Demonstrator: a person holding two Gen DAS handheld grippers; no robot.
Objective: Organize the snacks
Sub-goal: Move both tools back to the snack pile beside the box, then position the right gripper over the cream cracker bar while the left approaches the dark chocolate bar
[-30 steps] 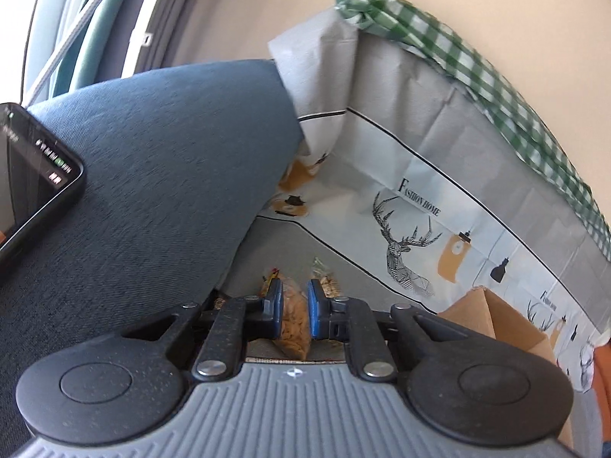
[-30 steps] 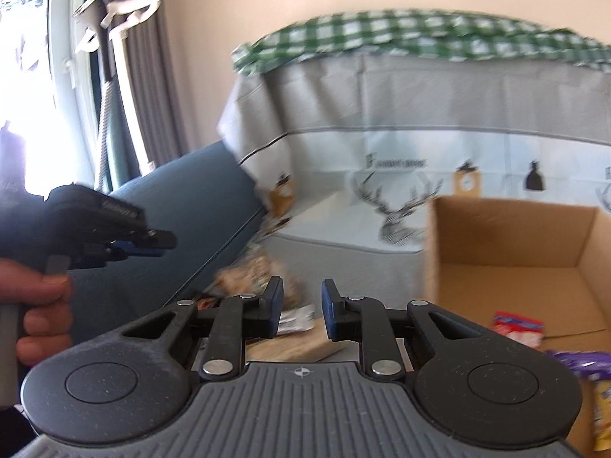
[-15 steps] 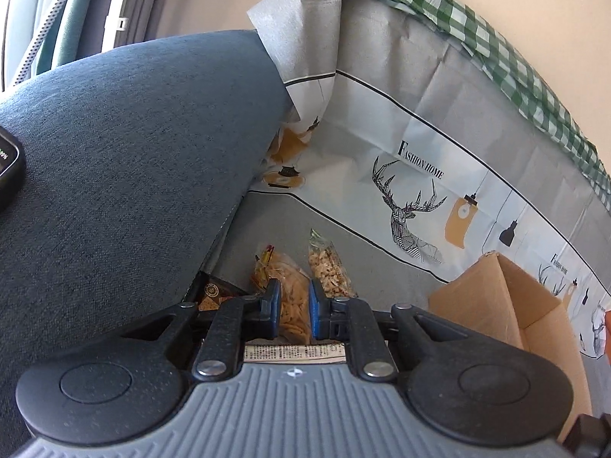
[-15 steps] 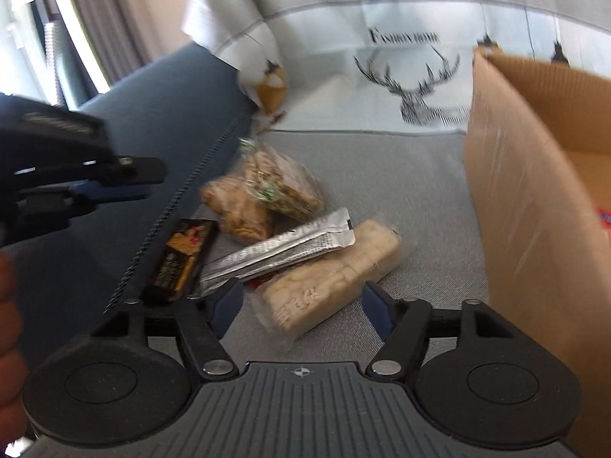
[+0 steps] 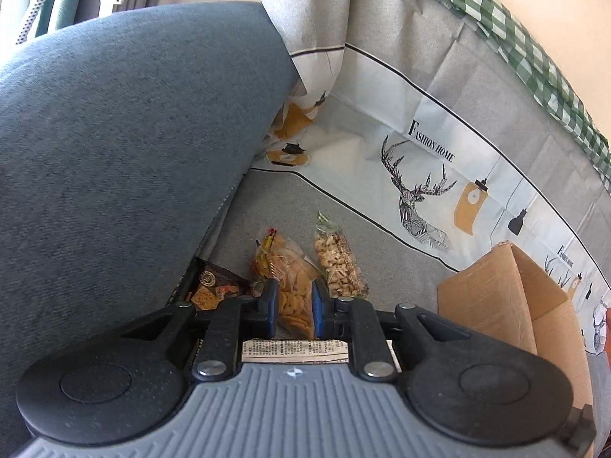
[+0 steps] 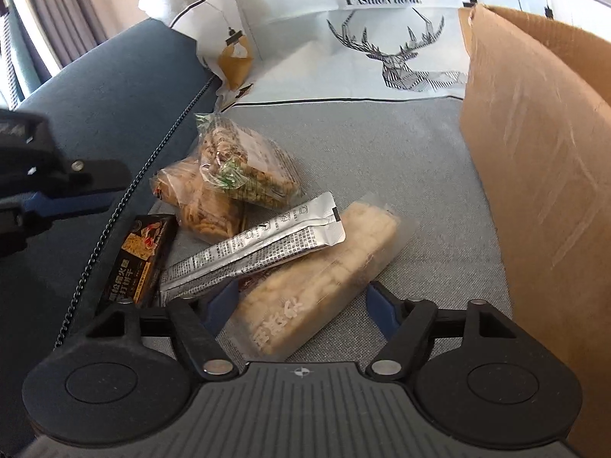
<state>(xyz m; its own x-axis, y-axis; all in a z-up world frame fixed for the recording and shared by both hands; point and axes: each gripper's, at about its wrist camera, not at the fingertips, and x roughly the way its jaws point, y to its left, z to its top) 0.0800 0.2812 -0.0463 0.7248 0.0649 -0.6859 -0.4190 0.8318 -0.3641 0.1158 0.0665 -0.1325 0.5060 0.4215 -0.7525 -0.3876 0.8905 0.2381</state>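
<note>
Partly hidden silver pouch (image 6: 259,246); right hand-held gripper (image 6: 301,301) spread wide; left hand-held gripper (image 5: 293,307) nearly closed, empty.

The left gripper (image 5: 293,307) points forward and down, its two blue-padded fingers (image 5: 270,305) drawn close together with only a narrow gap between them. The right gripper (image 6: 301,305) is tilted downward with its jaws spread wide apart, each blue fingertip (image 6: 223,301) angled outward. From the right wrist view the left gripper (image 6: 57,187) shows at the left edge, level and apart from the right one.
</note>
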